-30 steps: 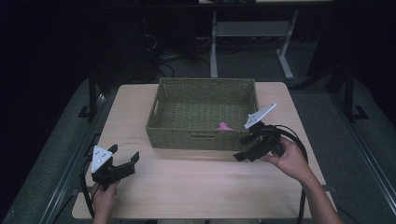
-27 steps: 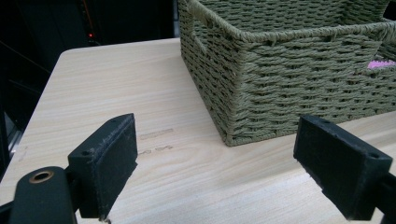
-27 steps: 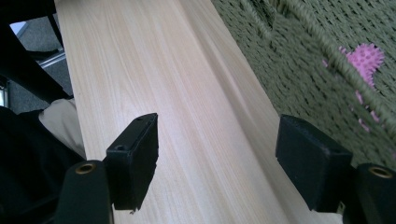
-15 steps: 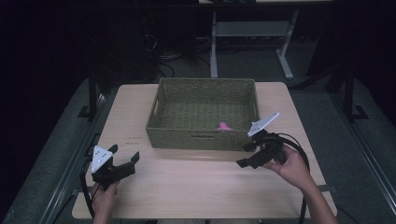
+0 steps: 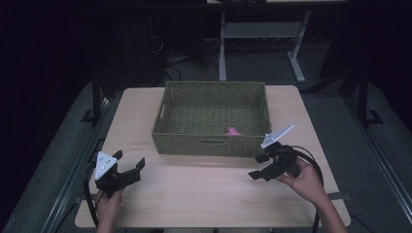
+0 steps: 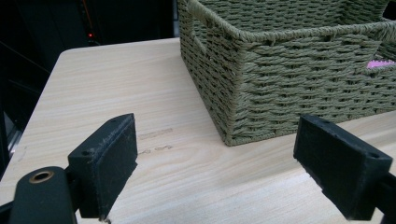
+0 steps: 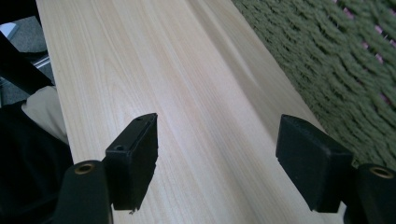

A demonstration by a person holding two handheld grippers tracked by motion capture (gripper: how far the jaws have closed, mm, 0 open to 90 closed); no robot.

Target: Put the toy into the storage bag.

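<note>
A green woven basket [image 5: 211,143] stands at the middle back of the light wooden table [image 5: 204,194]. A small pink thing [image 5: 233,131] lies inside it near the front right. My left gripper [image 5: 130,166] rests low at the table's front left, open, jaws wide apart with bare wood between them [image 6: 215,175]; the basket's corner [image 6: 280,93] is just ahead. My right gripper [image 5: 257,167] hovers in front of the basket's right front corner, open and empty [image 7: 217,149], with the basket wall [image 7: 327,70] to its right.
The table's front middle is bare wood between the two grippers. A cable [image 5: 311,160] loops from the right gripper. Beyond the table stand a metal frame [image 5: 262,34] and dark floor. Table edges drop off at left and right.
My right gripper has come down and toward the table's front, away from the basket's right corner. The left gripper has stayed put.
</note>
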